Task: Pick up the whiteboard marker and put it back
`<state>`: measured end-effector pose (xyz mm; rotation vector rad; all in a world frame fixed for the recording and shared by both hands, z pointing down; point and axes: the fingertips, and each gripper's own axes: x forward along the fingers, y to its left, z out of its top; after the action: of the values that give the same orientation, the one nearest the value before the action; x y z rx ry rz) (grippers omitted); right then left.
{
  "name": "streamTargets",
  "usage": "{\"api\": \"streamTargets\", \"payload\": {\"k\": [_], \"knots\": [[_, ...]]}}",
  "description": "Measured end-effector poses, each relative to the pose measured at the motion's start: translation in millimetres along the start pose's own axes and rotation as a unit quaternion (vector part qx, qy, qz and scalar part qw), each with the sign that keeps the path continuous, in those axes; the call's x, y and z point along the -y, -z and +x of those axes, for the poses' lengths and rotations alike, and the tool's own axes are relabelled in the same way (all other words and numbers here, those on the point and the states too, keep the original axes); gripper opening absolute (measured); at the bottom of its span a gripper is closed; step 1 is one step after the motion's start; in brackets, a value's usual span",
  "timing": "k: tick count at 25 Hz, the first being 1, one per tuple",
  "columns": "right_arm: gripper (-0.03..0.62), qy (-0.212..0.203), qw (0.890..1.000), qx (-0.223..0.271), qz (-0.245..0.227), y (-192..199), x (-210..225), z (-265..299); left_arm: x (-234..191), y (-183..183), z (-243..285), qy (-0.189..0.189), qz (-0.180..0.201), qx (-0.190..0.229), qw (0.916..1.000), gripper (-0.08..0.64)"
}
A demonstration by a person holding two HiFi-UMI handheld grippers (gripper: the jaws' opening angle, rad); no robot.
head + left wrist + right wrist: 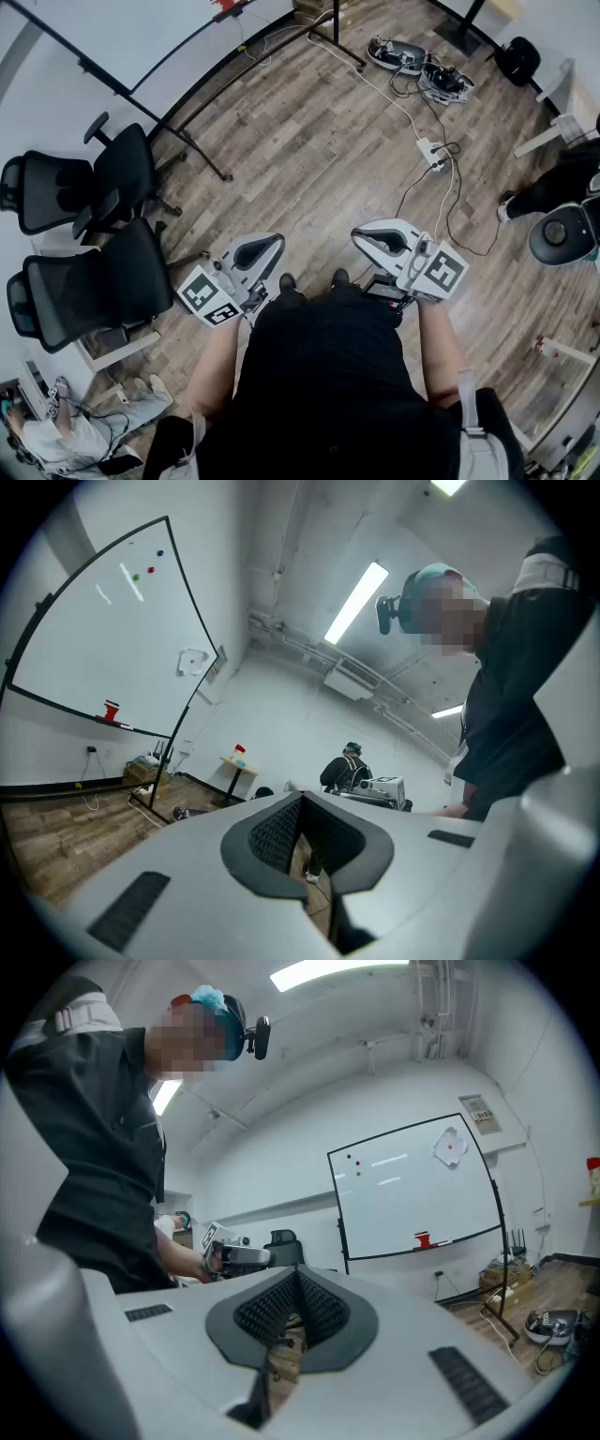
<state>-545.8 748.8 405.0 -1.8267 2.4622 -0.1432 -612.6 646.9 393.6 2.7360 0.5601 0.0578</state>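
Whiteboard dots (357, 1174) show only in tool views.

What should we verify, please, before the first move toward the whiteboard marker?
1. Left gripper empty: ok, jaws together with nothing between them.
2. Right gripper empty: ok, jaws together with nothing between them.
3. Jaws ready to take a marker: not ok, both are shut.
4. Marker found: cannot tell; a small red thing sits on the whiteboard ledge, too small to identify.
5. Way ahead safe to walk: not ok, cables and a power strip lie on the floor.
6. Room on the left: ok, the office chairs stand apart from the left gripper.
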Motion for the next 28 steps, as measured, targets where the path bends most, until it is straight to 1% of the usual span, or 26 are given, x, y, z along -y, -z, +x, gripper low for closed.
{"api": "streamTargets", "payload": {"k": [4,7,11,14,17,20,22,25,28], "knots": [[0.019,-0.024,1.000,-0.003,0.009,6,3,-3,-5,2,14,-0.019,0.006,-0.006,0.9998,0.012],[0.020,-0.034,0.999,0.001,0.020,13,17,-12,-10,11,25,-0.047,0.012,-0.016,0.9987,0.012],[0.020,-0.041,0.999,0.012,0.033,16,36,-9,-21,20,21,-0.077,0.001,-0.019,0.9968,0.012],[0.020,-0.043,0.998,0.004,0.038,21,54,2,-42,25,12,-0.099,-0.016,-0.021,0.9947,0.012],[0.020,-0.040,0.998,0.000,0.038,21,78,20,-77,22,10,-0.111,-0.021,-0.020,0.9934,0.012],[0.020,-0.035,0.999,-0.005,0.038,21,105,40,-119,15,17,-0.110,-0.027,-0.012,0.9935,0.012],[0.020,-0.028,0.999,-0.018,0.042,23,126,55,-149,8,27,-0.105,-0.032,-0.008,0.9939,0.012],[0.020,-0.016,0.998,-0.037,0.050,18,159,80,-192,-11,45,-0.086,-0.036,-0.006,0.9956,0.012],[0.020,-0.009,0.997,-0.060,0.043,6,199,110,-235,-38,64,-0.064,-0.035,-0.001,0.9973,0.012]]}}
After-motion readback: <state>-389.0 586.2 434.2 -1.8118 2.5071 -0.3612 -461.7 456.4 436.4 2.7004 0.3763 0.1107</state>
